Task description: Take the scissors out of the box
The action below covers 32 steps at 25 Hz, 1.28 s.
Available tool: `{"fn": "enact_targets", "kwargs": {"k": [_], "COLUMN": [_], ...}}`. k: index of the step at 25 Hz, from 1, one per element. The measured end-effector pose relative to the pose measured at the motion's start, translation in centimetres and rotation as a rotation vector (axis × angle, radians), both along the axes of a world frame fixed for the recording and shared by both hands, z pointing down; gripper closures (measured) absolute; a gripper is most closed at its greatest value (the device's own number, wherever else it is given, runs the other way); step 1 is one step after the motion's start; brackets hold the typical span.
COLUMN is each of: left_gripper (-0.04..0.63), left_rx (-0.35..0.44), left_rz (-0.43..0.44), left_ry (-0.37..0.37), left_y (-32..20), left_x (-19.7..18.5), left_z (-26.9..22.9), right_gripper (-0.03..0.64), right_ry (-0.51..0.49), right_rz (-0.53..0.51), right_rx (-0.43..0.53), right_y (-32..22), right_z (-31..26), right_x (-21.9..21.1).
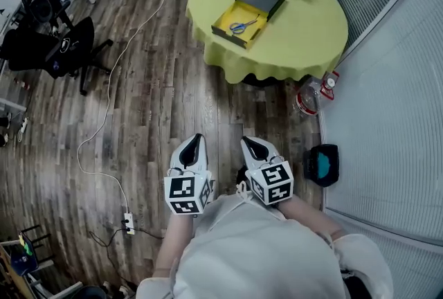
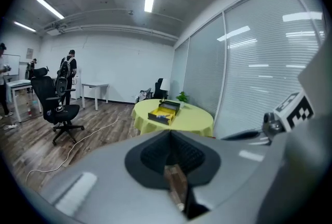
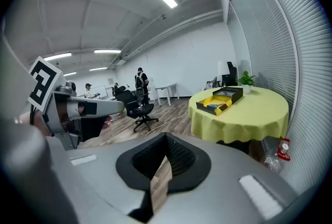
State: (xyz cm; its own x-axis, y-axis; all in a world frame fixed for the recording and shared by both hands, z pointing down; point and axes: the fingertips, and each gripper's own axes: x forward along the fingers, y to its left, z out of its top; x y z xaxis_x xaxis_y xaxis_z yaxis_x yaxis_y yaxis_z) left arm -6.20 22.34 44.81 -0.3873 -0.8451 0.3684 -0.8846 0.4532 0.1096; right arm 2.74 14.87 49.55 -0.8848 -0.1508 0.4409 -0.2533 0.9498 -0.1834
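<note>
Close to the person's body, the left gripper [image 1: 196, 142] and right gripper [image 1: 249, 143] both have their jaws pressed together, holding nothing. Well beyond them, on the table [image 1: 308, 31], the scissors [image 1: 242, 26] lie inside the open box [image 1: 228, 36].
</note>
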Motion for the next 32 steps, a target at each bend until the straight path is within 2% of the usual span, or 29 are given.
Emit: {"fn": "enact_targets", "kwargs": {"k": [6,11,16,23,27,32], "left_gripper": [0.589,0.589,0.589,0.589,0.589,0.589], "left_rx": [0.045,0.052,0.043,-0.006,-0.03,-0.09], "left_rz": [-0.028,-0.047,0.008,0.025,0.076,0.216], "left_ry": [-0.032,-0.032,0.002,0.012,0.027,0.022], "left_y": [-10.3,-17.9,-21.6,-26.3,-29.5,-35.1], "left_x": [-2.7,-4.1,-4.5,-7.6,-10.9,-15.3], "left_z": [-2.3,-1.8,-0.9,0.8,1.8,2.5], "right_gripper": [0.617,0.617,0.617,0.617,0.617,0.617], "right_ry": [-0.035,-0.057,-0.053,-0.025,-0.017,0.004], "right_rz": [-0.035,-0.034,0.002,0.062,0.123,0.203], "right_rx": [0.012,-0.002,0.005,-0.027,-0.049,-0.042], "right_y": [-11.0,-19.3,-22.9,-28.0,-30.7,-34.6], "right_z": [-2.3,-2.5,-2.4,-0.8,0.0,0.4], "right_x": [-3.5,-5.0,-5.3,-7.1,-9.6,-13.8]}}
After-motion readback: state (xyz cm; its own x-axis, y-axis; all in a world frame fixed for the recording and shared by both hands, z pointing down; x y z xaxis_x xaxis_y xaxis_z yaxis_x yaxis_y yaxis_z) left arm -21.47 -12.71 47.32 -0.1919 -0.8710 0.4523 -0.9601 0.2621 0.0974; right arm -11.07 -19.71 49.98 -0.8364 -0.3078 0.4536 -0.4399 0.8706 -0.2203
